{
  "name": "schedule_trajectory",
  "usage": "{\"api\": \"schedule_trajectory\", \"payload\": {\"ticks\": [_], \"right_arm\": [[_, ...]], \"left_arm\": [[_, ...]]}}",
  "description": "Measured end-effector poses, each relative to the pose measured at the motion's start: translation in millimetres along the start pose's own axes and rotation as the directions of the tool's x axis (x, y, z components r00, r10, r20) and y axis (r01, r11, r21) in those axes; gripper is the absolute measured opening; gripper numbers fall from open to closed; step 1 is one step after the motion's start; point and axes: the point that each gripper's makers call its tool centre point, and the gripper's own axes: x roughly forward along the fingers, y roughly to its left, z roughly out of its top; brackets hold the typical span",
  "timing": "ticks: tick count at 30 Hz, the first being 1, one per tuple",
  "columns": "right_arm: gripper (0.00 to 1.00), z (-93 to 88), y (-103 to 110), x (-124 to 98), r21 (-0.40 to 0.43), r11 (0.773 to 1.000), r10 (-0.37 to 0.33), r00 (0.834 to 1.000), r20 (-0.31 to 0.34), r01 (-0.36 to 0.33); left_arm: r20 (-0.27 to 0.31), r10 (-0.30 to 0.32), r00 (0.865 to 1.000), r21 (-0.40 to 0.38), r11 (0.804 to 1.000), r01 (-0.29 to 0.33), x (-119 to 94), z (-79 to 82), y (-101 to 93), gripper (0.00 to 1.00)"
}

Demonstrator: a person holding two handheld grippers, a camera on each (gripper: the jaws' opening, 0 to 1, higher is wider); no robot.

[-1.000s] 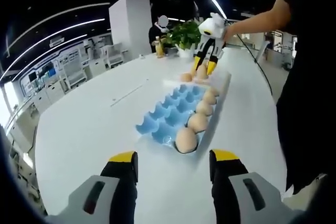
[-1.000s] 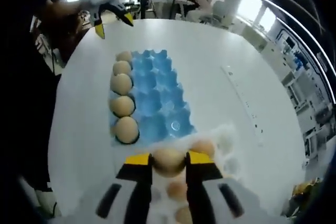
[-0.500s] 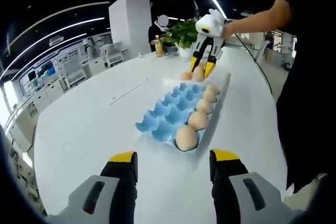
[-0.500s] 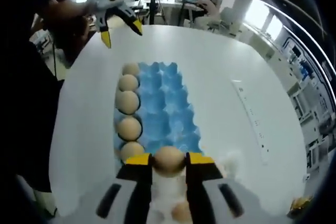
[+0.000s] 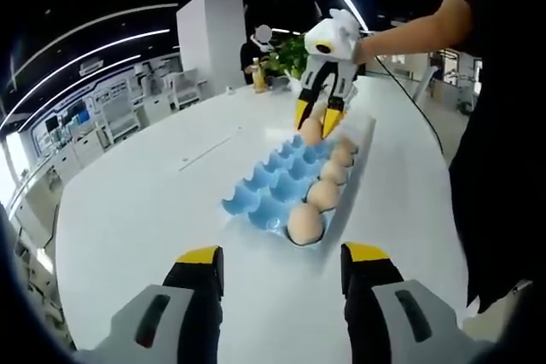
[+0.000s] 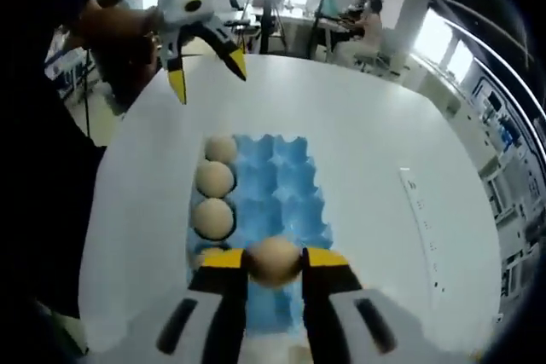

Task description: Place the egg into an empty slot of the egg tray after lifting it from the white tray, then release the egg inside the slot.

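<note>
carry step: your right gripper (image 6: 274, 262) clamps a beige oval egg (image 6: 274, 260) at lower centre, over the blue moulded egg tray (image 6: 294, 193). left gripper (image 5: 284, 263) jaws gape, empty. next: lower into a vacant blue slot, then release.

Tan egg (image 6: 273, 262) gripped above blue egg tray (image 6: 281, 185).

Surface: large white table (image 5: 145, 202) | Far end, top centre of left gripper view: potted plant (image 5: 286, 55), white pillar (image 5: 209, 40) | Left: white desks and chairs (image 5: 128, 108) | Ceiling: dark, linear strip lights (image 5: 85, 44) | Right gripper view, upper right: bright windows (image 6: 435, 36)
</note>
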Motion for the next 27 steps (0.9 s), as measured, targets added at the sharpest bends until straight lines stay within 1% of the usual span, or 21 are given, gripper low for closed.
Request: {"api": "schedule_trajectory", "payload": {"ticks": [6, 11, 18, 27], "right_arm": [[0.24, 22.8, 1.8, 12.5, -0.02, 1.0, 0.023, 0.999, 0.032, -0.022], [0.24, 36.2, 2.0, 21.4, -0.03, 0.999, 0.036, 0.998, 0.051, -0.034], [0.24, 60.2, 5.9, 41.2, -0.059, 0.996, 0.07, 0.995, 0.074, -0.066], [0.24, 75.5, 12.3, 57.4, -0.091, 0.991, 0.102, 0.992, 0.076, -0.095]], "left_arm": [[0.003, -0.003, 1.0, 0.0, 1.0, 0.003, 0.3, 0.0, 0.5, 0.56], [0.009, 0.001, 1.0, -0.002, 1.0, -0.001, -0.7, 0.3, 2.0, 0.56], [0.016, 0.004, 1.0, -0.002, 1.0, -0.004, -2.7, 0.8, 3.8, 0.56], [0.022, 0.014, 1.0, -0.009, 1.0, -0.014, -6.2, 0.0, 6.9, 0.55]]}}
